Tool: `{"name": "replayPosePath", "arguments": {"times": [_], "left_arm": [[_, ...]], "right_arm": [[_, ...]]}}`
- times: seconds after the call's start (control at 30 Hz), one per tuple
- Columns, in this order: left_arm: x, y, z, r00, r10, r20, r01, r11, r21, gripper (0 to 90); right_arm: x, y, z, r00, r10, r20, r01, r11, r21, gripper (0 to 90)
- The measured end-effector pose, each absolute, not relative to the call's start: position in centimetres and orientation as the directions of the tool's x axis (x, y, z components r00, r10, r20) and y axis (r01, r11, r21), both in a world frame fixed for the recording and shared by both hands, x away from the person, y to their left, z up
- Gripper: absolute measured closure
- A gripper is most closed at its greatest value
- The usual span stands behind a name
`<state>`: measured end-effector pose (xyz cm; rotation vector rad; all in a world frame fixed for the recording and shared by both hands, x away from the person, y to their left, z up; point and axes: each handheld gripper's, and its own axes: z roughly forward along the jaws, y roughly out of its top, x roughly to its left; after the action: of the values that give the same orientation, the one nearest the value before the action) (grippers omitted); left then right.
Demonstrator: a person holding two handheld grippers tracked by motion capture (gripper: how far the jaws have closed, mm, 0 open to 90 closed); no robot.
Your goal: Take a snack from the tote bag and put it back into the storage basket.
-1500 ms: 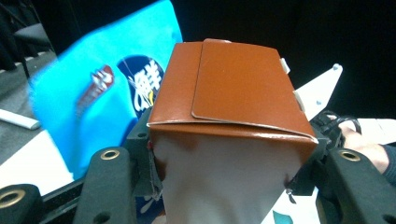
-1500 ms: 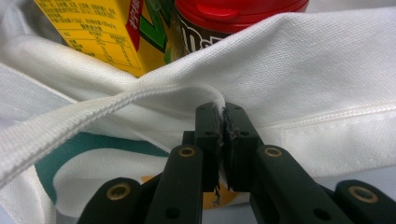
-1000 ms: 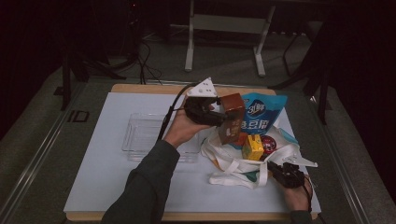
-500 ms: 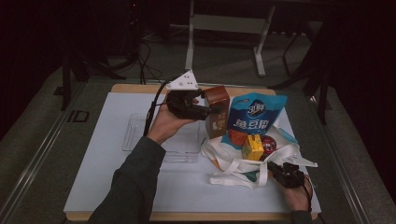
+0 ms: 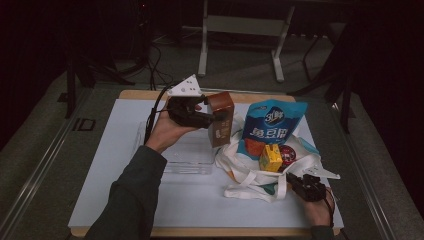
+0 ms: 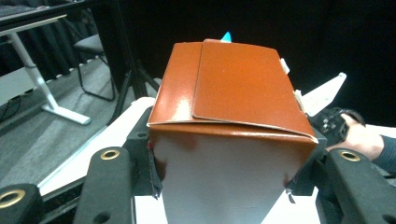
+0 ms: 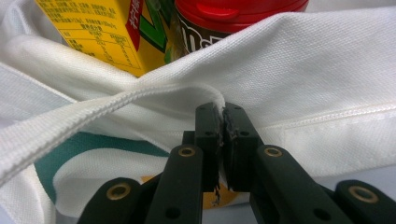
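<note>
**Brown carton held aloft, bag strap pinched**

The left gripper (image 5: 212, 120), a black two-jaw tool with a grey three-cornered plate on top, has its jaws clamped on the two sides of a tall brown cardboard drink carton (image 5: 220, 119). In the left gripper view the brown carton (image 6: 231, 140) stands straight ahead between the jaws, its folded glossy top facing the camera and its pale face below, each pad pressed against one side. In the high view the carton hangs upright in front of the tool, above the near edge of a clear plastic tray (image 5: 187, 155) that lies under the left hand (image 5: 167, 131) on the white table mat (image 5: 115, 170).

The right gripper (image 5: 296, 181) has its jaws nearly together, pinching a white woven strap (image 7: 140, 95) of the white canvas tote bag (image 5: 250, 175). In the right gripper view the strap's fold sits right at the fingertips, and the bag's cloth rises just beyond them. Past that cloth, a yellow juice carton (image 7: 100, 32) and a red-lidded dark jar (image 7: 233, 18) stand side by side. A blue snack pouch (image 5: 272, 125) stands farther off in the bag, between the two tools.
</note>
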<state>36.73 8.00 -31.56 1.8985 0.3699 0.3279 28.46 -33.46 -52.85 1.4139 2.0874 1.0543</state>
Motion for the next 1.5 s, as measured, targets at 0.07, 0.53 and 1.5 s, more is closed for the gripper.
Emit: {"name": "replayPosePath", "arguments": {"times": [0.07,0.53,1.5], "left_arm": [[36.8,8.5,-31.6,0.914,0.402,0.058,0.093,-0.346,0.934,43.2],[37.2,11.7,-32.3,0.892,0.446,0.073,0.12,-0.39,0.913,43.2],[37.1,18.4,-36.6,0.86,0.503,0.087,0.23,-0.534,0.814,43.1]], "right_arm": [[28.5,-33.5,-52.9,-0.404,0.911,0.079,0.604,0.201,0.771,85.2],[28.4,-33.5,-52.9,-0.403,0.912,0.08,0.603,0.199,0.772,85.2],[28.3,-33.4,-52.9,-0.4,0.913,0.08,0.601,0.196,0.775,85.1]]}}
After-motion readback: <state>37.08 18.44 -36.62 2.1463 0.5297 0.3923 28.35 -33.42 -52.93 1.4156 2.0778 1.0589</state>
